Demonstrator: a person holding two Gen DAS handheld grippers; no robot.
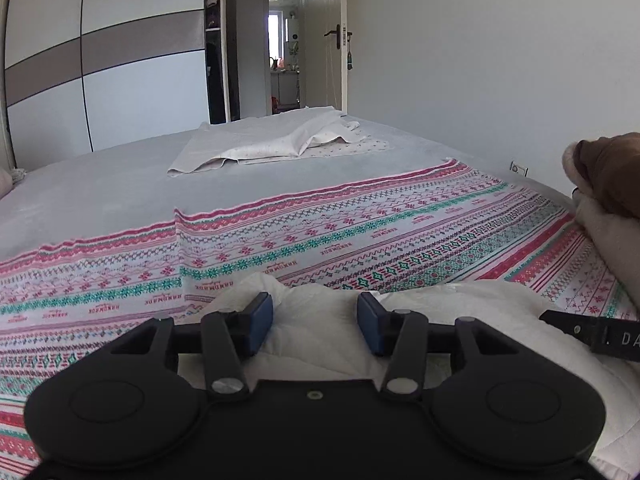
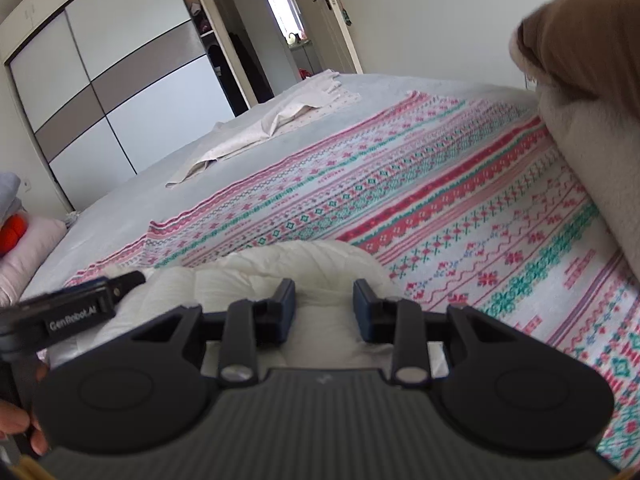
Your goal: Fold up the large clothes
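A white puffy garment (image 1: 320, 320) lies bunched at the near edge of the bed on a pink, red and teal patterned sheet (image 1: 360, 236). My left gripper (image 1: 315, 306) is open, its blue pads (image 1: 262, 320) straddling the white fabric just above it. My right gripper (image 2: 324, 294) is open too, over the same white garment (image 2: 280, 268), with the patterned sheet (image 2: 440, 200) beyond. The left gripper's body (image 2: 80, 312) shows at the left of the right wrist view; the right gripper's body (image 1: 592, 334) shows at the right of the left wrist view.
A crumpled white cloth (image 1: 280, 136) lies at the far end of the grey bed (image 1: 120, 184). A brown and cream folded pile (image 1: 608, 200) stands at the right. Wardrobe (image 1: 100, 60) at left, open door (image 1: 324, 40) beyond. Pillows (image 2: 24, 232) at left.
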